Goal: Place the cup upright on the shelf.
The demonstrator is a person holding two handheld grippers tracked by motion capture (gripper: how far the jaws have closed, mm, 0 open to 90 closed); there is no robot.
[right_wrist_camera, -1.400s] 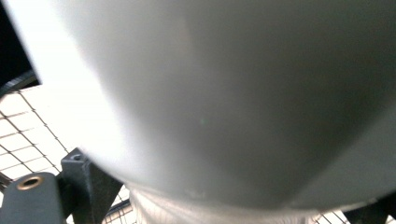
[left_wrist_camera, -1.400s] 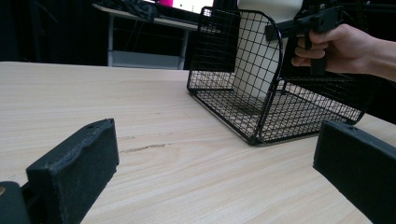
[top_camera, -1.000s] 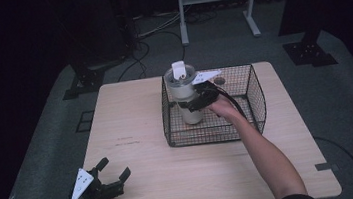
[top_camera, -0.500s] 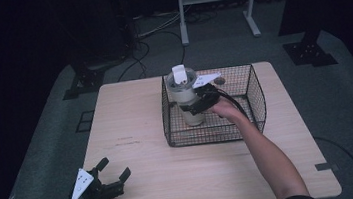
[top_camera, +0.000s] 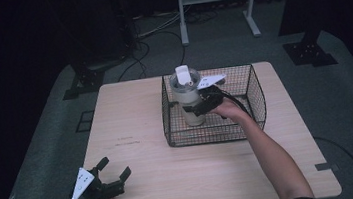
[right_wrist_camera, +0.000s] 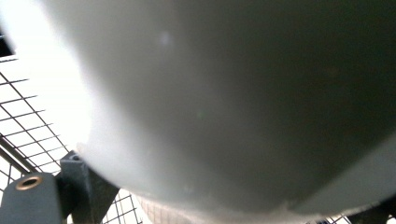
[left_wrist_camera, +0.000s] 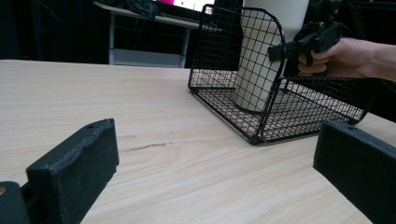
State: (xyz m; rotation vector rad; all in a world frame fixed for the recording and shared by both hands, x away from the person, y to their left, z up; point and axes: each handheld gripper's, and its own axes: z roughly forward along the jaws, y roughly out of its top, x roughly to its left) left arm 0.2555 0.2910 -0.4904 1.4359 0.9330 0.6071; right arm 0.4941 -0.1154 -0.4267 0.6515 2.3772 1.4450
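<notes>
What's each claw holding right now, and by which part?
The right claw grips the cream tumbler around its body, standing in the wire basket. The left claw is open, holding nothing.

right tool (top_camera: 196, 108) | gripping tumbler (top_camera: 188, 98) | both shifted slightly right within basket (top_camera: 253, 88)
</notes>
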